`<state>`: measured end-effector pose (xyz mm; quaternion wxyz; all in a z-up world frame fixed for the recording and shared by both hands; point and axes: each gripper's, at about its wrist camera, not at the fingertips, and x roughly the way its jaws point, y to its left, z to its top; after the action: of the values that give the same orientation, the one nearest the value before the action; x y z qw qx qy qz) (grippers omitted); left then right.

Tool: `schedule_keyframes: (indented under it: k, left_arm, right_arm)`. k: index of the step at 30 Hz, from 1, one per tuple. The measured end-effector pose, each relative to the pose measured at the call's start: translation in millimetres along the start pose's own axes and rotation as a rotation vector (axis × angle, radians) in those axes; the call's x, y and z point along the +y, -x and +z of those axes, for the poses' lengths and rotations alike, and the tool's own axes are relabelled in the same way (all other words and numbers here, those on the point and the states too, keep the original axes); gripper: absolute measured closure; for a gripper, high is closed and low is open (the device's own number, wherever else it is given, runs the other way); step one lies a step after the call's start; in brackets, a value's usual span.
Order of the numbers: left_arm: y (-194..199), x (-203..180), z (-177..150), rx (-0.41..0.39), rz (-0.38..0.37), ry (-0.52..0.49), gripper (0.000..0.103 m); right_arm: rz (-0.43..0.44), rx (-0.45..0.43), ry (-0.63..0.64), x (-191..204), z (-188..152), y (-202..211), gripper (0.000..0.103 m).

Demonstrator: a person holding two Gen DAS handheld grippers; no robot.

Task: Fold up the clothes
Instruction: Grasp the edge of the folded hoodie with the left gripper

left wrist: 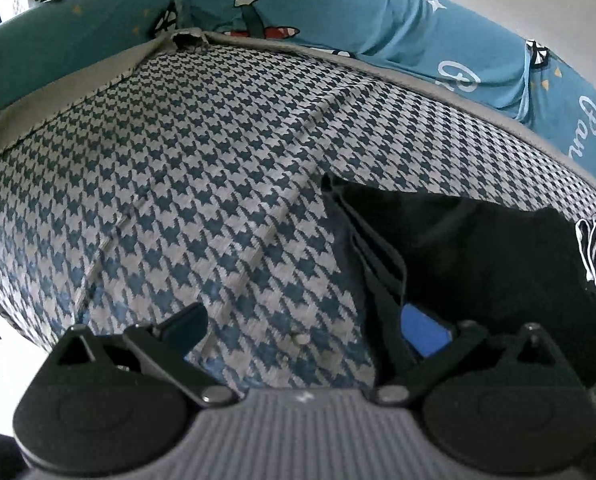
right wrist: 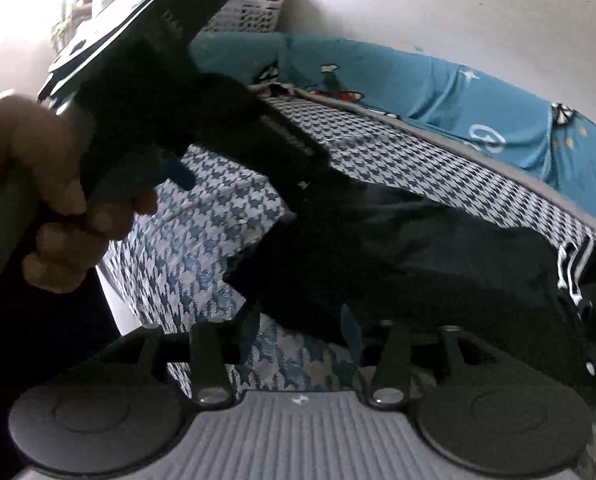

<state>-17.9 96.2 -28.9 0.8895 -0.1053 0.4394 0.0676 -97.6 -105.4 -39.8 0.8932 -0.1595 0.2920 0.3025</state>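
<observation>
A black garment (left wrist: 478,248) with white striped trim (left wrist: 590,248) lies bunched on the right side of a blue-and-white houndstooth bed cover (left wrist: 177,160). My left gripper (left wrist: 304,324) is open. Its right finger, with a blue pad (left wrist: 422,334), sits against the garment's left edge, and its left finger rests over bare cover. In the right wrist view the same garment (right wrist: 418,264) fills the middle. My right gripper (right wrist: 302,326) is open at the garment's near edge, its fingertips dark against the cloth. A hand (right wrist: 49,200) holds the left tool at upper left.
Teal bedding (left wrist: 338,8) printed with cartoon planes and white lettering runs along the far side of the bed (right wrist: 418,80). A white perforated basket (right wrist: 253,16) stands behind it against a pale wall. The bed's near left edge (right wrist: 113,304) drops off to a bright floor.
</observation>
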Motion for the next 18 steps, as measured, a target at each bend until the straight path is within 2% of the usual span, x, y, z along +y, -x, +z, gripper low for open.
schedule_keyframes:
  k: [7,18]
  left_arm:
    - [2,4,5,-0.005,-0.033,0.037,0.0]
    - [5,16,11,-0.018,-0.033,0.094,0.0]
  right_arm:
    - [0.0,-0.013,0.095,13,2,-13,0.055]
    - [-0.032,-0.042,0.256,29,3,-35,0.056]
